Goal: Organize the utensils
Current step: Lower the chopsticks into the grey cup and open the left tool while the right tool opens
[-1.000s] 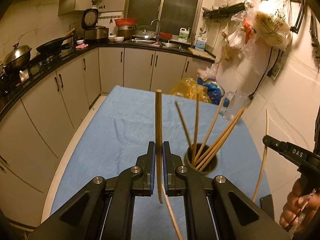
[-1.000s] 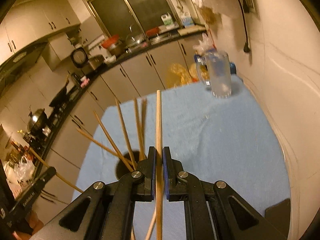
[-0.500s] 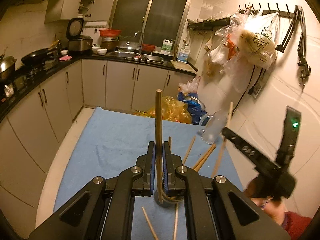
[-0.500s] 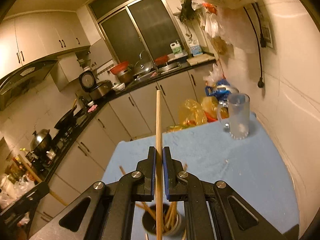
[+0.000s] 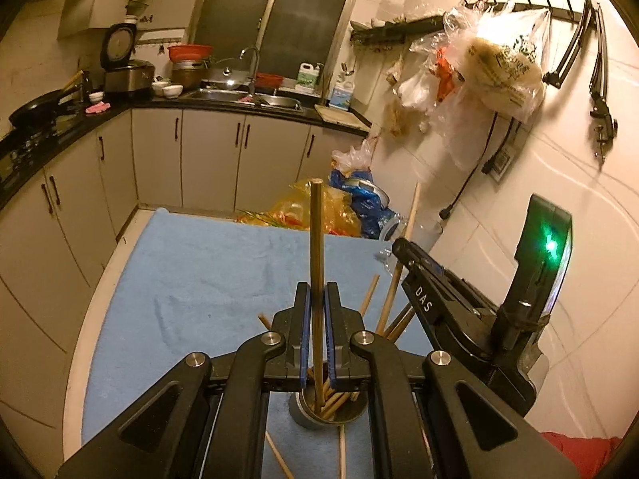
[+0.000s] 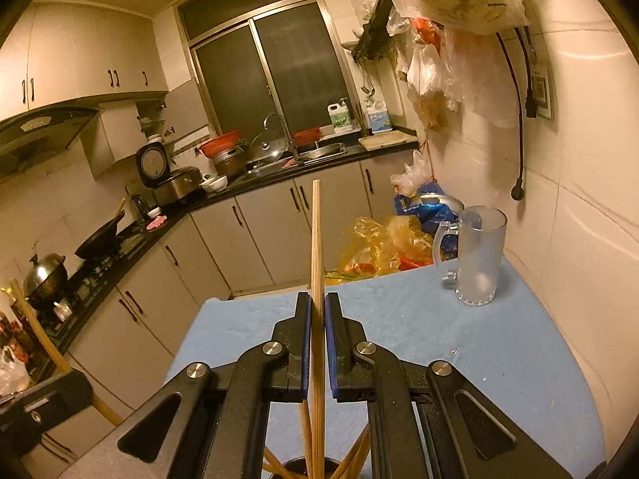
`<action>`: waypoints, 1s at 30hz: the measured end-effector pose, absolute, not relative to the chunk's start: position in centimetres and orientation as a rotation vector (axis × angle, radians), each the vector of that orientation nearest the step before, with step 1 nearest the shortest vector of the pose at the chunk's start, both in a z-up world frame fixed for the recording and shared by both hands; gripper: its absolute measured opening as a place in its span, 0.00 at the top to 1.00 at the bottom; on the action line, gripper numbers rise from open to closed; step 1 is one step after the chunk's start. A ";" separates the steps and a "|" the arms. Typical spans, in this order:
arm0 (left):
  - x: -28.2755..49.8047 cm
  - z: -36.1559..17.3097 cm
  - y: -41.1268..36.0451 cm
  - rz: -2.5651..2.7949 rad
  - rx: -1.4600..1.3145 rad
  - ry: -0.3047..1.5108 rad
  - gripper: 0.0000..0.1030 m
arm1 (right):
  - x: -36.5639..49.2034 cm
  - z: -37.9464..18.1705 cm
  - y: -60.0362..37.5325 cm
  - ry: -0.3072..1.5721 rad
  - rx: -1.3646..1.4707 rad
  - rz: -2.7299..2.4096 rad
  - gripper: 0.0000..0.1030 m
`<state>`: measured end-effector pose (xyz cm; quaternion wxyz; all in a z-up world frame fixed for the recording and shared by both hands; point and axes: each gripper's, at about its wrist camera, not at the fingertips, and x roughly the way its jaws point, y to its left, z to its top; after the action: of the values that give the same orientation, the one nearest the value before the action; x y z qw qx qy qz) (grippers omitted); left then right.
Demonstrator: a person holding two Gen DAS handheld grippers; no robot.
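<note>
A: Wooden items first. What does each hand-held gripper carry?

B: My left hand-held gripper [image 5: 316,333] is clamped on one brown chopstick [image 5: 316,263]. The stick stands near upright between the blue pads, and its lower end reaches into the metal holder [image 5: 304,415]. My right hand-held gripper [image 6: 317,343] is clamped on a paler chopstick [image 6: 316,247], also near upright.

A: Location of the holder?

B: It stands on the blue cloth [image 5: 207,279] that covers the desk, directly below my left hand-held gripper. Several chopsticks lean inside it, fanned toward the right. Two loose sticks [image 5: 341,451] lie on the cloth just in front of it.

A: Relation between the two tools?

B: In the left wrist view, my right tool sits just to the right of the holder, its stick angled up past the holder's sticks. Whether that stick's lower end is inside the holder, I cannot tell.

A: Other items on the desk?

B: One frosted glass mug [image 6: 477,255], upright, at the far right corner, well apart from the holder
</note>
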<state>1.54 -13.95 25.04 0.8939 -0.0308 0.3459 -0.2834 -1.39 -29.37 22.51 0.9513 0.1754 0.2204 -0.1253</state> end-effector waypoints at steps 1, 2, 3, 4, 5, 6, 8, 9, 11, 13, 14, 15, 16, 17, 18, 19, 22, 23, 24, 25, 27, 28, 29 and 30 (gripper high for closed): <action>1.7 24.7 -14.0 -0.587 -0.061 0.724 0.94 | -1.3 22.4 -29.3 0.444 0.349 -0.261 0.94; 1.9 24.2 -14.1 -0.589 -0.061 0.733 0.94 | -1.2 22.2 -29.2 0.443 0.341 -0.261 0.94; 2.2 23.9 -14.2 -0.592 -0.060 0.743 0.94 | -1.2 22.0 -29.0 0.444 0.337 -0.259 0.94; 2.3 23.5 -14.2 -0.593 -0.055 0.749 0.94 | -1.2 21.8 -28.9 0.448 0.333 -0.257 0.94; 2.3 23.2 -14.4 -0.593 -0.046 0.752 0.94 | -1.1 21.7 -28.8 0.452 0.333 -0.252 0.94; 2.3 23.0 -14.5 -0.595 -0.038 0.752 0.94 | -1.1 21.5 -28.8 0.458 0.331 -0.247 0.94; 2.1 22.5 -14.7 -0.600 -0.024 0.754 0.94 | -1.1 21.1 -28.5 0.477 0.324 -0.239 0.94; 2.0 22.4 -14.7 -0.601 -0.020 0.753 0.94 | -1.2 20.9 -28.4 0.487 0.321 -0.236 0.94; 1.8 22.1 -14.9 -0.603 -0.010 0.748 0.94 | -1.6 20.8 -28.1 0.489 0.313 -0.229 0.93; 1.7 22.0 -15.1 -0.600 -0.008 0.749 0.94 | -2.0 20.8 -28.1 0.496 0.308 -0.222 0.93; 1.7 21.9 -15.0 -0.599 -0.012 0.751 0.94 | -2.2 20.8 -28.2 0.503 0.310 -0.217 0.93; 1.7 21.9 -15.0 -0.599 -0.018 0.754 0.94 | -2.4 20.9 -28.4 0.507 0.314 -0.215 0.93; 1.5 21.9 -14.9 -0.596 -0.020 0.753 0.94 | -2.6 21.0 -28.5 0.508 0.319 -0.211 0.93; 1.4 22.0 -14.9 -0.592 -0.021 0.748 0.94 | -3.0 21.2 -28.7 0.508 0.325 -0.205 0.93; 1.4 22.0 -14.8 -0.588 -0.022 0.746 0.94 | -3.3 21.4 -28.9 0.507 0.330 -0.201 0.93; 1.3 22.0 -14.7 -0.585 -0.025 0.746 0.94 | -3.7 21.6 -29.0 0.506 0.336 -0.197 0.93; 1.0 22.2 -14.5 -0.571 -0.035 0.741 0.94 | -5.0 22.5 -29.9 0.507 0.360 -0.182 0.92; 0.8 22.3 -14.4 -0.566 -0.034 0.738 0.94 | -5.4 22.7 -30.0 0.507 0.361 -0.180 0.92; 0.6 22.3 -14.4 -0.562 -0.033 0.736 0.94 | -6.1 23.0 -30.3 0.504 0.365 -0.175 0.92; 0.3 22.5 -14.4 -0.556 -0.032 0.731 0.94 | -6.7 23.2 -30.6 0.501 0.369 -0.173 0.91; -0.2 22.8 -14.3 -0.544 -0.034 0.718 0.94 | -8.2 23.5 -31.2 0.507 0.370 -0.169 0.84; -0.6 22.9 -14.3 -0.540 -0.035 0.714 0.94 | -8.8 23.4 -31.6 0.515 0.371 -0.168 0.78; -1.0 23.1 -14.3 -0.535 -0.036 0.710 0.94 | -9.8 23.2 -32.0 0.528 0.372 -0.173 0.75; -1.4 23.1 -14.3 -0.529 -0.036 0.707 0.94 | -10.3 23.0 -32.3 0.540 0.369 -0.178 0.74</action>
<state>-1.43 -14.27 23.13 0.9040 -0.0174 0.3421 -0.2558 -10.33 -32.25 22.99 0.9431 0.1811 0.2650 -0.0872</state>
